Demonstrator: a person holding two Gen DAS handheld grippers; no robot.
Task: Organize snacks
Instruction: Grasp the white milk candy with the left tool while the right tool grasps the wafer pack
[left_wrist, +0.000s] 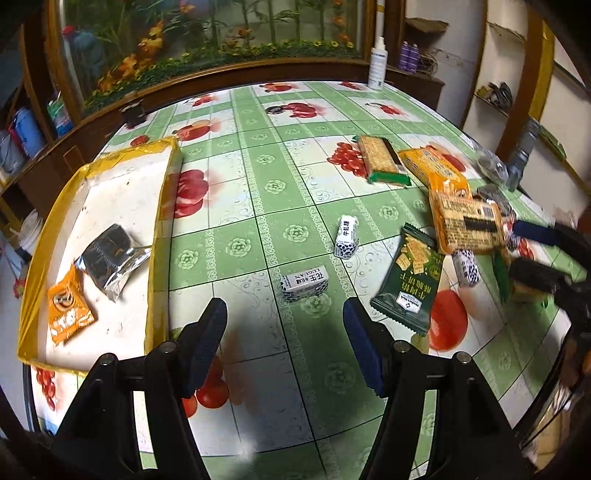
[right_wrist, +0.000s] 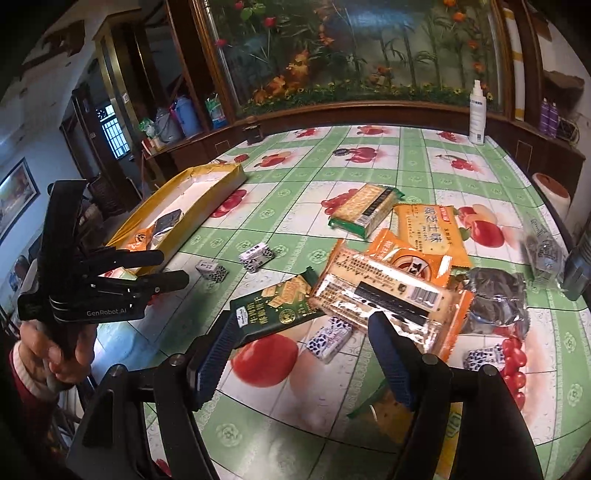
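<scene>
We see both grippers with jaws apart, gripping nothing; the left gripper (left_wrist: 284, 339) hovers above a small black-and-white wrapped candy block (left_wrist: 304, 283). The right gripper (right_wrist: 301, 354) hangs over a dark green foil cracker packet (right_wrist: 275, 306); a shallow yellow-rimmed white tray (left_wrist: 166, 206) holds two packets.

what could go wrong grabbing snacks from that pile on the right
The packets overlap: the clear cracker pack lies across the green packet and an orange one, so lifting one may drag others. Small candies lie half tucked beneath and could get knocked away by the right tool.
</scene>
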